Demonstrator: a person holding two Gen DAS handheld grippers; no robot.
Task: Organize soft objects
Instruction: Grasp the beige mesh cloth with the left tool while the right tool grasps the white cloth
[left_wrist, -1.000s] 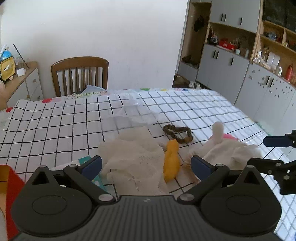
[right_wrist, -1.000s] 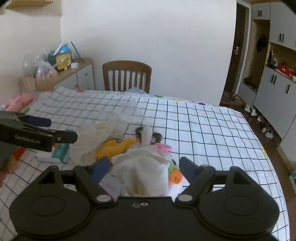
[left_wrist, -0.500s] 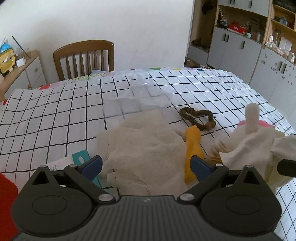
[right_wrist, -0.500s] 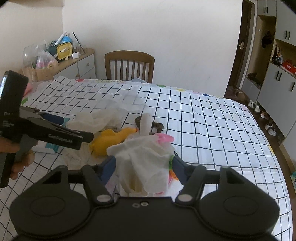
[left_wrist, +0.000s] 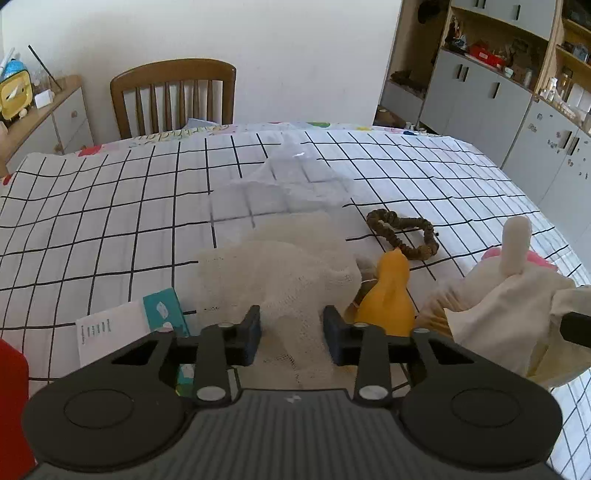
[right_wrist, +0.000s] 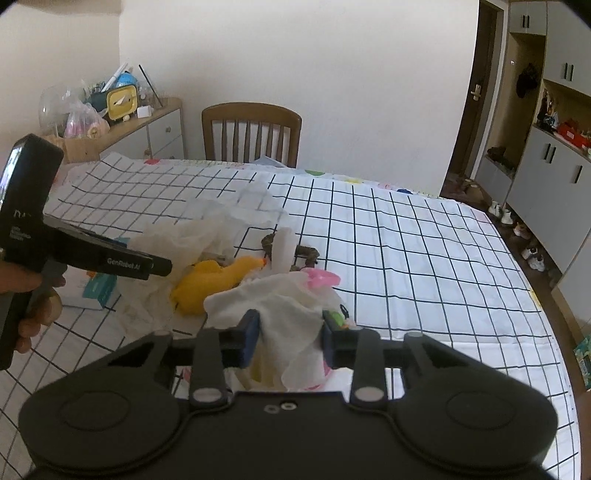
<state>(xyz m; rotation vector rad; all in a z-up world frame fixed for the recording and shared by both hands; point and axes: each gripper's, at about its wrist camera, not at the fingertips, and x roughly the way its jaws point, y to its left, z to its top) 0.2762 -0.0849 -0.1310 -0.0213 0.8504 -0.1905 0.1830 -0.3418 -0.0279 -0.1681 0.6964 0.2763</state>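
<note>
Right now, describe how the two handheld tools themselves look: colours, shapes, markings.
Both are matte black plastic. The left tool and right tool each carry two blue-padded fingers on black linkage arms with silver pivot screws, above two round discs and a ribbed centre panel. From the right wrist view, the left tool's side shows a white "GenRobot.AI" marking, a pistol-style handle and a boxy top. A bare hand grips it; no sleeve shows.
</note>
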